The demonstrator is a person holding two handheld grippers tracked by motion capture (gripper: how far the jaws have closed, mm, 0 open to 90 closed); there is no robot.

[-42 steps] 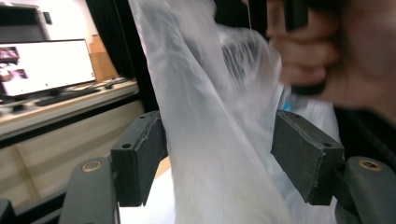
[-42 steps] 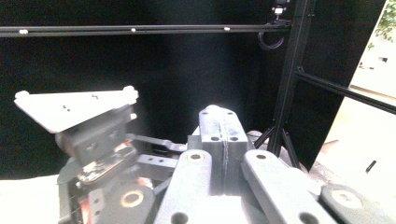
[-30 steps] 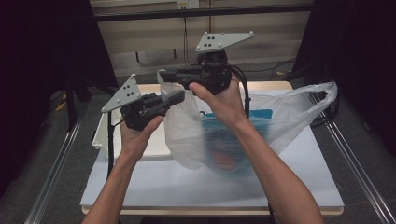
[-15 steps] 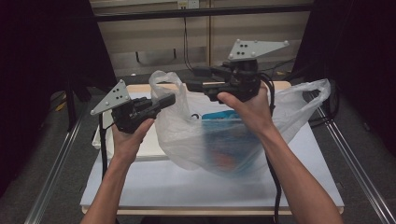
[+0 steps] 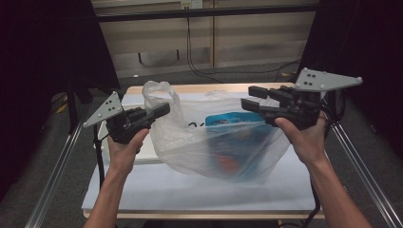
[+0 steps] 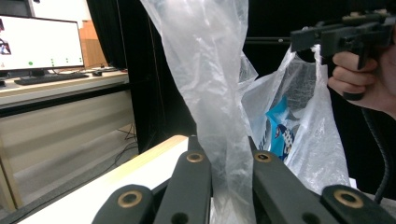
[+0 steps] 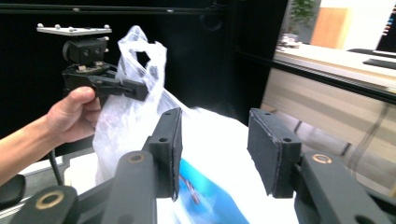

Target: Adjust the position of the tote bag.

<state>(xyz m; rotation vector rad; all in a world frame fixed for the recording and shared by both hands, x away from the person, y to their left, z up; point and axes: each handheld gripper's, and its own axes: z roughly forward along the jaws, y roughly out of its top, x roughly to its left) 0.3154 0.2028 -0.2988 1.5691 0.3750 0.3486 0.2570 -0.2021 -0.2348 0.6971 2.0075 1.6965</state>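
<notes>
While clamped on one handle [image 6: 219,154] of the translucent plastic bag [image 5: 209,142], left gripper [image 5: 159,110] holds that side raised above the white-covered table [image 5: 157,190]; handle film pinched flat between the shut jaws in the left gripper view. Right gripper [image 5: 252,97] at the bag's opposite upper edge, jaws apart, having just been opening and then easing inward, nothing between the pads [image 7: 266,154]; second handle not yet caught. Bag resting mid-table, blue packet [image 5: 233,130] inside with something orange-red below it. Recommended for the step in hand, judged to be securing the free side: keep left grip high and steady for a taut mouth, bring right jaws level over the loose handle, gather the film fully before closing, avoid pinching the packet, and lift evenly to prevent tilt.
</notes>
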